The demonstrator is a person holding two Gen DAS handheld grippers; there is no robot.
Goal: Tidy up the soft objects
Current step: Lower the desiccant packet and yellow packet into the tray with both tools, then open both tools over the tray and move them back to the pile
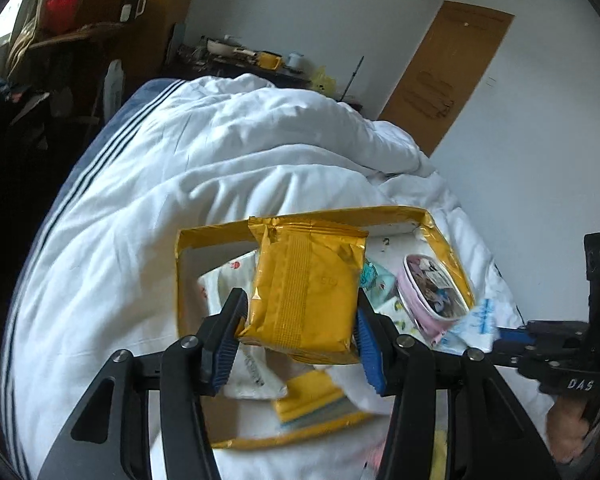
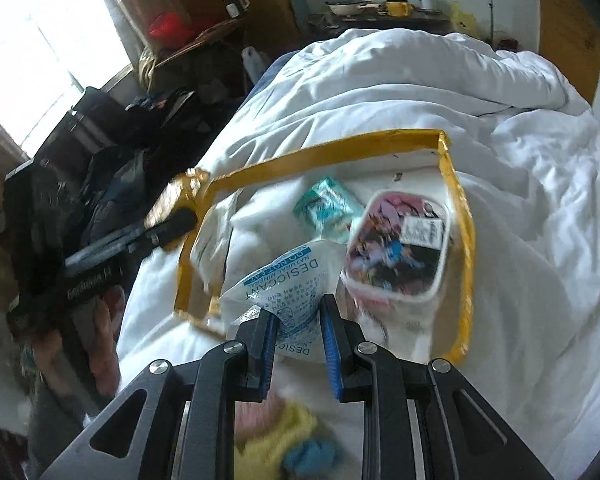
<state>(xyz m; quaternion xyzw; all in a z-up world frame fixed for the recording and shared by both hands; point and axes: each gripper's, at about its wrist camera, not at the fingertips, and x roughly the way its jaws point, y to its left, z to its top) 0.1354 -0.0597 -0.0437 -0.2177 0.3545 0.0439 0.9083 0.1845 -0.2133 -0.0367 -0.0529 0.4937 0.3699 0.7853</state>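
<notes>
Roughly midway, by the look. The gold-rimmed box [image 2: 462, 240] on the white duvet [image 1: 220, 168] already holds a pink tub [image 2: 396, 248] and a teal packet [image 2: 326, 204]. Left gripper [image 1: 298, 334] is clamped on a gold pouch [image 1: 304, 288], raised above the box; right gripper [image 2: 298, 344] pinches a desiccant sachet [image 2: 284, 284] at its near edge. Yellow and blue soft bits [image 2: 284, 444] lie outside, prob. still to sort.

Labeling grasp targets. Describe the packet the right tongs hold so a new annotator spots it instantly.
Start at the white duvet on the bed, then the gold-rimmed box lying on it. At the box's near edge, the right tongs pinch a white desiccant packet. It alone carries blue "DESICCANT" lettering, unlike the pink tub or teal pouch beside it.
</notes>
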